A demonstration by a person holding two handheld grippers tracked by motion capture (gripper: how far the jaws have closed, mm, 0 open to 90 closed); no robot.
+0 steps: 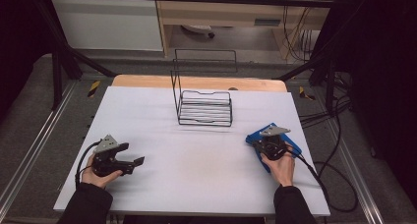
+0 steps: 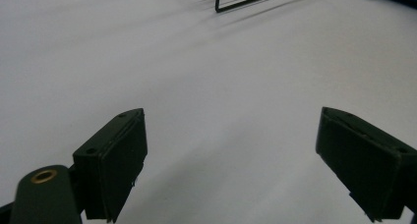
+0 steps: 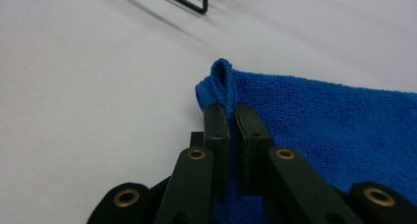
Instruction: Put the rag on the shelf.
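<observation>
The blue cloth (image 1: 277, 144) lies flat on the right side of the white table (image 1: 196, 175), close to the right edge. The right gripper (image 3: 230, 117) sits right on top of it. Its two jaws are pressed together, and a fold at the cloth's corner is pinched between them. In the right gripper view, that little fold pokes up above the jaw tips like a loop.

The wire rack (image 1: 205, 105) stands near the back of the table, in the middle. Seen from above, it is up and to the left of the pinched cloth, with bare table between them. The rest of the cloth stretches away from the pinched corner toward the table's right edge, so the held corner is the part nearest the rack.

The left gripper (image 1: 131, 157) rests in the person's left hand on the left side of the table, well apart from the cloth. Its jaws stand wide apart with nothing between them, just bare table.

The right hand is the one close to the cloth. If the cloth is meant for the rack, I think the right gripper needs to lift it and carry it forward and left.
</observation>
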